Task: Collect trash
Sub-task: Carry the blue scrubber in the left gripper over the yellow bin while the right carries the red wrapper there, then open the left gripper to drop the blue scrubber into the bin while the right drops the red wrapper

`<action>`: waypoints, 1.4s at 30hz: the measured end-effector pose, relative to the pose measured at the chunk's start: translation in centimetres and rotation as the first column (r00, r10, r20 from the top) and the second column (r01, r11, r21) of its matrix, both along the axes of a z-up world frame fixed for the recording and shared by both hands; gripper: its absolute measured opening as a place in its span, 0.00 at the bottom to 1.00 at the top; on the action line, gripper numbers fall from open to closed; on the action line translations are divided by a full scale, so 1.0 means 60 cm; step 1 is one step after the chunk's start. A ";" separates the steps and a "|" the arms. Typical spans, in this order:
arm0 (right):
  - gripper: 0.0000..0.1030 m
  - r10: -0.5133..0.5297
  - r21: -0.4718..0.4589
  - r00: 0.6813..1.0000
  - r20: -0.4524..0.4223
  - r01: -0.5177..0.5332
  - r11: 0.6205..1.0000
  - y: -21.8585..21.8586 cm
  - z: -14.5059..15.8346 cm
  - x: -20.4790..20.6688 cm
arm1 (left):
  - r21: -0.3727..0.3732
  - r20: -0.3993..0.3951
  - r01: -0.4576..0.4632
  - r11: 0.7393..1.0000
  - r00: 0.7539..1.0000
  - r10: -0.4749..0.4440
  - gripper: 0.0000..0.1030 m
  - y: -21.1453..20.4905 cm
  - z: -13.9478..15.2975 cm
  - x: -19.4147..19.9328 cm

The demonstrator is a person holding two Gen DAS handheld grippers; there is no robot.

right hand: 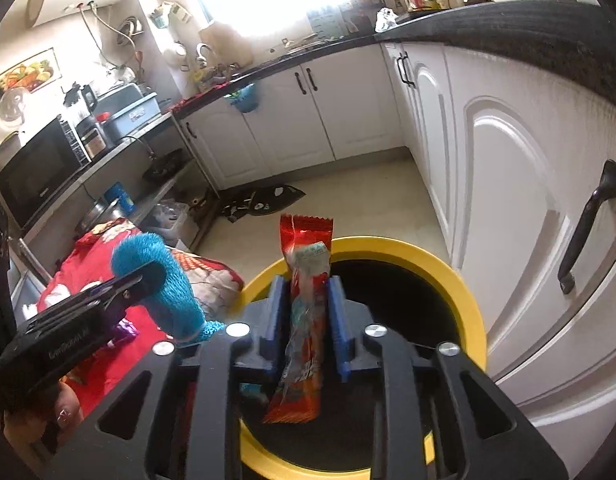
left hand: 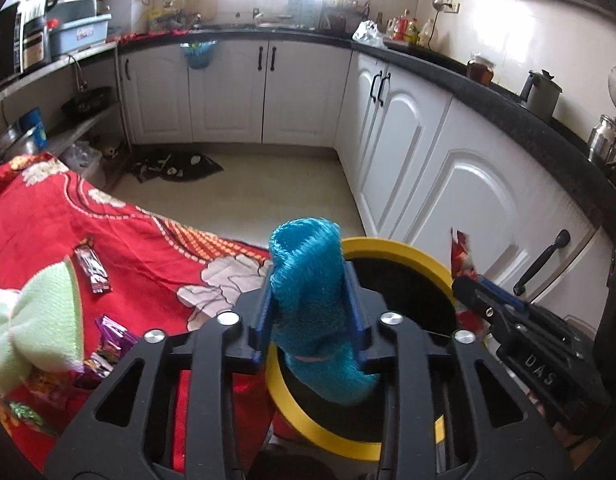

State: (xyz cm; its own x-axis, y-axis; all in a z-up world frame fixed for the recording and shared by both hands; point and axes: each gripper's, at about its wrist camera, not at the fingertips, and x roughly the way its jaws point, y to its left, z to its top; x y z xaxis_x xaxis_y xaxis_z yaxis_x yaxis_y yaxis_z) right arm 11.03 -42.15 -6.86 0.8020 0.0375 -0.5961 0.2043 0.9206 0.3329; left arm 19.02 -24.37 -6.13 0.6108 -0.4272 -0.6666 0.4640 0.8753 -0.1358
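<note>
Kitchen, white cabinets: red wrapper (right hand: 306, 280) upright over yellow bin (right hand: 467, 304), loose between right gripper's (right hand: 308, 292) parted jaws. Blue fuzzy scrubber (left hand: 308, 280) pinched in left gripper (left hand: 309, 292), over left rim. Likely midway: more wrappers (left hand: 92, 266) waiting on red cloth (left hand: 36, 220).

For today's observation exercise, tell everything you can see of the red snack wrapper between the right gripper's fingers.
The red snack wrapper is a long, glossy foil packet, crinkled, with a serrated top edge and a pale printed patch near the top. It stands nearly upright between the blue ribbed fingers of the right gripper, over the dark mouth of the yellow-rimmed bin. Its lower end hangs towards the bin. Whether the pads press on it is unclear. From the left wrist view only its top shows.
</note>
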 end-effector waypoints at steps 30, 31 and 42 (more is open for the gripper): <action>0.71 0.027 -0.074 0.996 0.085 -0.021 0.997 0.072 0.081 -0.052 | -0.093 0.087 -0.187 0.978 0.977 0.195 0.90 0.175 0.093 -0.053; 0.72 0.032 -0.074 0.995 0.091 -0.026 0.997 0.076 0.085 -0.054 | -0.096 0.091 -0.192 0.977 0.975 0.201 0.90 0.181 0.096 -0.056; 0.75 0.108 -0.093 0.986 0.123 -0.097 0.991 0.135 0.120 -0.062 | -0.146 0.130 -0.286 0.947 0.943 0.305 0.90 0.266 0.127 -0.068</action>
State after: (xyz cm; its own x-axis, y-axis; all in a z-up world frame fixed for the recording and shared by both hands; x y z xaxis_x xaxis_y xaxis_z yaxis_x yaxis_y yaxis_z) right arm 7.29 -34.08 0.32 0.8663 0.0765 -0.4937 0.0682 0.9608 0.2686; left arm 14.94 -8.40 1.47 0.8102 -0.2854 -0.5120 0.2100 0.9568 -0.2010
